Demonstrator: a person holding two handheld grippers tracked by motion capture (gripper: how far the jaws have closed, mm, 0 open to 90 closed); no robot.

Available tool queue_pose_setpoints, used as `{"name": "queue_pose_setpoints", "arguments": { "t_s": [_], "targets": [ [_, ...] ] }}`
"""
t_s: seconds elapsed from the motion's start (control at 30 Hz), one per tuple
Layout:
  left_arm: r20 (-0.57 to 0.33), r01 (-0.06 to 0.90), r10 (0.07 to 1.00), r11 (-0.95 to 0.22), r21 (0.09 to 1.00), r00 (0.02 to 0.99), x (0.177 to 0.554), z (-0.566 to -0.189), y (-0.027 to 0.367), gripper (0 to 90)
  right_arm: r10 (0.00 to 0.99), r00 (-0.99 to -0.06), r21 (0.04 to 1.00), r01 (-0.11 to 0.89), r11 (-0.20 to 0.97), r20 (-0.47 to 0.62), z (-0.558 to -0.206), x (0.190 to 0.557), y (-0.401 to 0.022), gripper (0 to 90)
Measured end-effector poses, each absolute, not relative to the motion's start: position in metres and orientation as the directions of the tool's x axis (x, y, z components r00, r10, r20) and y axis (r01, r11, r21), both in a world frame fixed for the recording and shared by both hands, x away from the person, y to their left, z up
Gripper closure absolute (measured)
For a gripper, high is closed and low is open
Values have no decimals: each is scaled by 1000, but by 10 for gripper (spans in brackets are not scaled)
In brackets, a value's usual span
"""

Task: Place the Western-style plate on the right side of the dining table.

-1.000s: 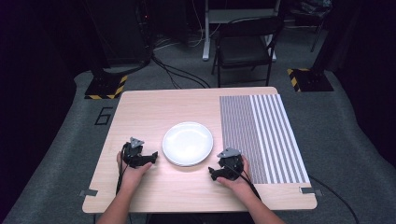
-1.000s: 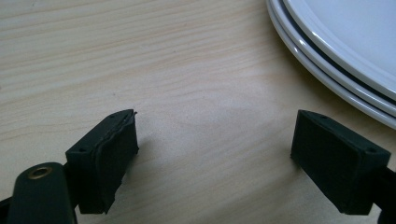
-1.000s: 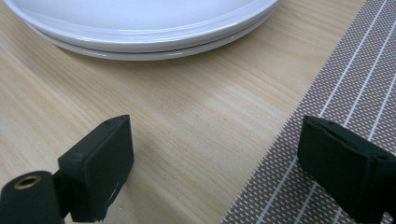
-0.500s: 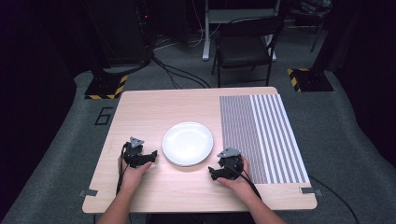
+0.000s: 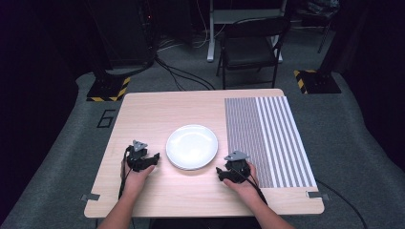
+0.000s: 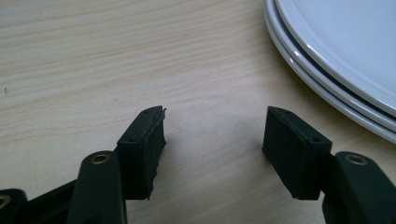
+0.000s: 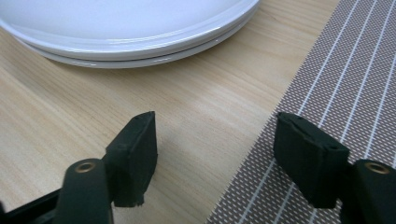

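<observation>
Resting beside stacked white plates (image 5: 191,146) on the counter (image 5: 143,109), both grippers' jaws, just narrowed to half-open, hold nothing; no plate lifted yet.

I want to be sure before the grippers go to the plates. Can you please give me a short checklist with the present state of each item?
1. Left gripper holds nothing: ok, only bare table between its jaws, which have just been closing.
2. Right gripper holds nothing: ok, its jaws have also just been closing, over the wood and the edge of the striped mat.
3. Plates lie between the two grippers: ok.
4. Two plates are stacked: ok, two rims show in the gripper views.
5. Top plate is empty: ok.
6. Plates are apart from the mat: ok.
</observation>
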State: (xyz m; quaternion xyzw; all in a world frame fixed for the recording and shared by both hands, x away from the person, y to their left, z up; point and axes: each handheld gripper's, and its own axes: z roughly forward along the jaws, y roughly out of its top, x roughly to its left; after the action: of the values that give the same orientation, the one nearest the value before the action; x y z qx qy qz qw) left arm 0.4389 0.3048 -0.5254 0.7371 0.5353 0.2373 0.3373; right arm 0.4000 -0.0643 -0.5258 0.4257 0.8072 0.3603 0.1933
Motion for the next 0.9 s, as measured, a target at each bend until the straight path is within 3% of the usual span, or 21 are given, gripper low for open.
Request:
{"name": "queue_pose_setpoints", "arguments": {
  "t_s": [0.33,0.5,0.9],
  "targets": [
    [-38,639,941,-199,743,337,440,-507,299,456,885,-464,751,597,282,36,-510,403,-76,390],
    [-67,634,939,-173,753,336,443,-497,299,458,882,-472,755,587,293,24,-505,405,-77,406],
    [-185,653,906,-122,747,380,467,-469,289,576,899,-438,773,580,257,30,-487,413,-77,506]
  ]
}}
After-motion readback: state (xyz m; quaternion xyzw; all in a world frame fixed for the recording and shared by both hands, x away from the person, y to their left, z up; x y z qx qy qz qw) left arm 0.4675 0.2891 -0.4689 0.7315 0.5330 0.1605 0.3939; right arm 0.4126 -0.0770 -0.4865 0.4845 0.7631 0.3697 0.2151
